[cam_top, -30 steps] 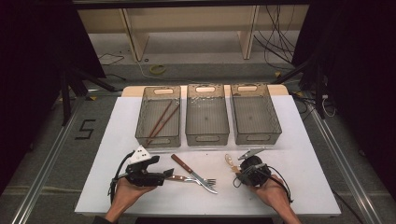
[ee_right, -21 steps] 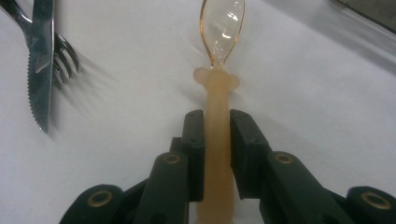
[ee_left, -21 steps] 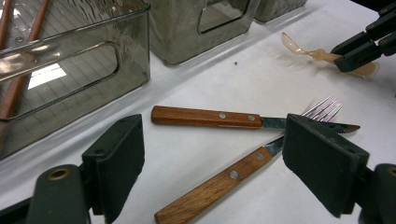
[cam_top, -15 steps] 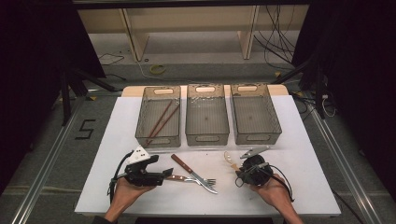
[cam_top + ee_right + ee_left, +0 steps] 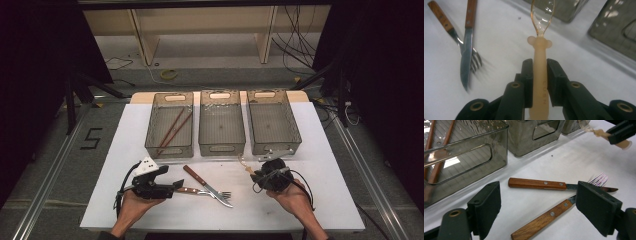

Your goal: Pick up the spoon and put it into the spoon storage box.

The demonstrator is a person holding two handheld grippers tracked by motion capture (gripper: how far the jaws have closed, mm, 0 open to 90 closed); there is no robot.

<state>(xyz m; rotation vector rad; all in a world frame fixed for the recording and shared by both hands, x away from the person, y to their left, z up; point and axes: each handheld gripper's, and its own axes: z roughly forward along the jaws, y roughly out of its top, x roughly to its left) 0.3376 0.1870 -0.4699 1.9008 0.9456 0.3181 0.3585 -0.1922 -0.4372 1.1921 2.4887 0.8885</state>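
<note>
The right gripper jaws are clamped on the spoon, lifted, unbinned. Between the wide-open left gripper jaws lie the knife and fork; 2 chopsticks already sit binned.

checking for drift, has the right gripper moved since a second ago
No. The right gripper, shut on the spoon, sits at the same spot below the right bin.
</note>
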